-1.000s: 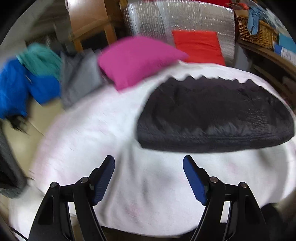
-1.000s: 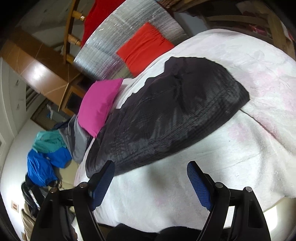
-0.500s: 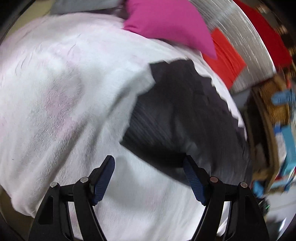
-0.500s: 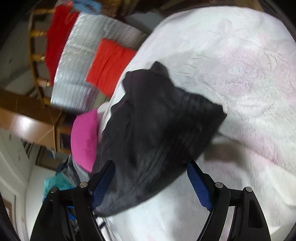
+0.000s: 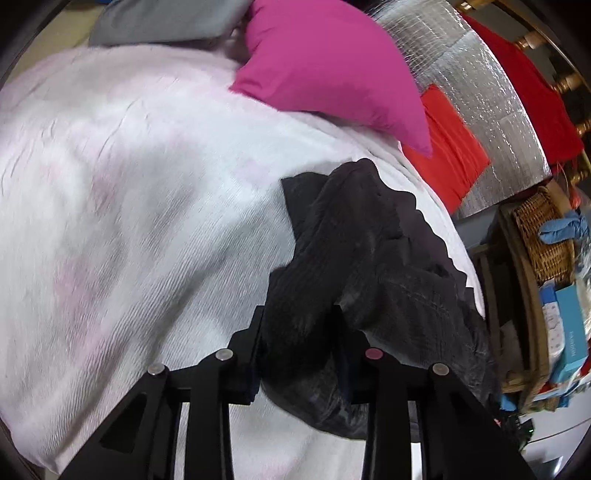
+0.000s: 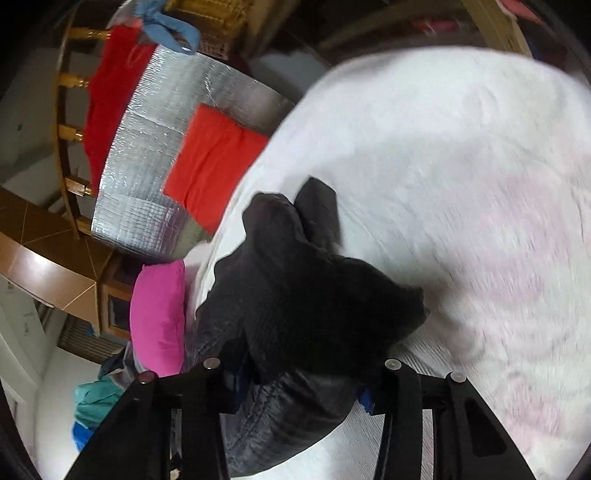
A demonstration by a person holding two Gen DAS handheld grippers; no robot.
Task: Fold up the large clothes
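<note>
A black quilted jacket (image 5: pixel 369 258) lies bunched on a white, faintly pink-patterned bed cover (image 5: pixel 129 221). My left gripper (image 5: pixel 299 332) is shut on the jacket's near left edge; the fabric fills the gap between its fingers. In the right wrist view the same jacket (image 6: pixel 314 302) is gathered into a lump on the bed cover (image 6: pixel 480 221). My right gripper (image 6: pixel 303 373) is shut on its near right edge, and the cloth hides the blue pads almost entirely.
A magenta pillow (image 5: pixel 332 66) and a grey garment (image 5: pixel 159 22) lie at the head of the bed. A red cushion (image 5: pixel 450 147) leans on a silver foil panel (image 5: pixel 480 85). A wicker basket (image 5: pixel 543 236) and boxes stand at the right. Teal and blue clothes (image 6: pixel 96 406) lie on the floor.
Both grippers have moved in to the jacket's near edge and shut on it. The flat jacket has been pulled up into a bunched lump.
</note>
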